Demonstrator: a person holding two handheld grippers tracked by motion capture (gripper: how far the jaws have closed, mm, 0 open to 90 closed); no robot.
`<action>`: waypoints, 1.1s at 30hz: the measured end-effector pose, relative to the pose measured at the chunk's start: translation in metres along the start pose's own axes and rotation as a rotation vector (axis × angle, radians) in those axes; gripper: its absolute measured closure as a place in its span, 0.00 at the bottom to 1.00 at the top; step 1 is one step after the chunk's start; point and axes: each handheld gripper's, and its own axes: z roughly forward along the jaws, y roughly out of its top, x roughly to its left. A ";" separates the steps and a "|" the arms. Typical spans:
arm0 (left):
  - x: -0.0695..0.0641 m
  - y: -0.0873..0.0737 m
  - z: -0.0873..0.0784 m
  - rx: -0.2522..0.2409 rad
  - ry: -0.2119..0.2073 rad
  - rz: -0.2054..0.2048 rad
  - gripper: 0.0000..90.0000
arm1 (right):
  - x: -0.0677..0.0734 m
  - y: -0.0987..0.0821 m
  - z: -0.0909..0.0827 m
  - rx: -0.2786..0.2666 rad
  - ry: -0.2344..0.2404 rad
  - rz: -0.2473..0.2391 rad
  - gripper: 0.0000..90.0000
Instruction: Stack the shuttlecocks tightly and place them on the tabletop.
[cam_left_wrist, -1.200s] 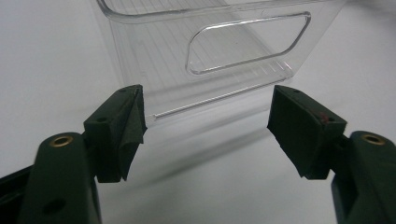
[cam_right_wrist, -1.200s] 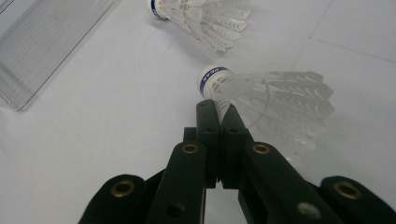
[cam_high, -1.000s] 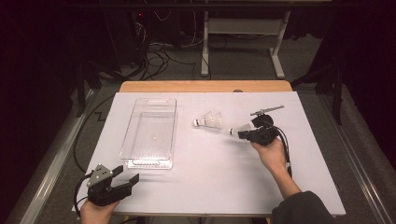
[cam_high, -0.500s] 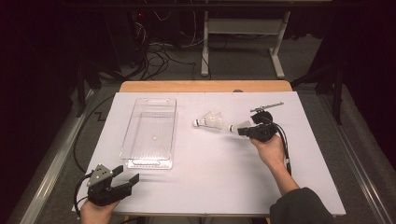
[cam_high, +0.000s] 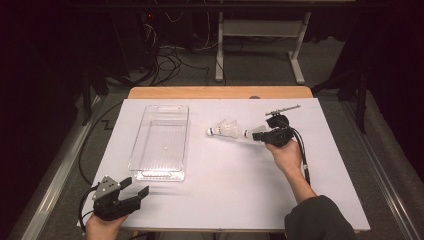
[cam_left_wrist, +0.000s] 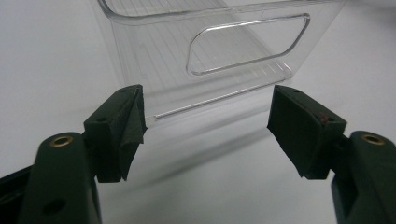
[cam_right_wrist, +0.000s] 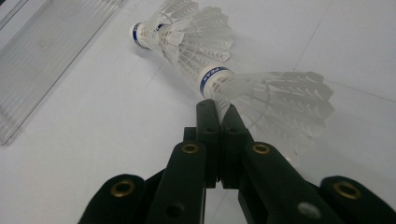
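Right of the clear tray (cam_high: 161, 140), the right gripper's (cam_right_wrist: 219, 112) closed fingers pinch the nearer shuttlecock's (cam_right_wrist: 275, 100) feather skirt.

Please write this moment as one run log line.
right gripper: shut on shuttlecock | left gripper: open, facing clear tray | second shuttlecock: on table

The box (cam_high: 161, 140) near the left claw (cam_high: 134, 190) is clear, shiny plastic with fine ridges. Both shuttlecocks (cam_right_wrist: 182, 35) by the right claw (cam_right_wrist: 219, 109) have thin white feathers. The claws look black and dull. The counter (cam_high: 225, 200) is white and smooth.
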 end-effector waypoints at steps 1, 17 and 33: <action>0.000 0.000 0.000 0.000 0.000 0.000 0.32 | 0.000 0.001 0.000 0.003 0.002 0.005 1.00; 0.000 0.000 -0.001 -0.002 -0.001 0.006 0.32 | 0.000 0.018 0.018 0.026 -0.001 0.005 1.00; 0.000 0.001 -0.002 -0.006 -0.005 0.009 0.32 | 0.004 0.026 0.030 0.036 0.013 -0.004 1.00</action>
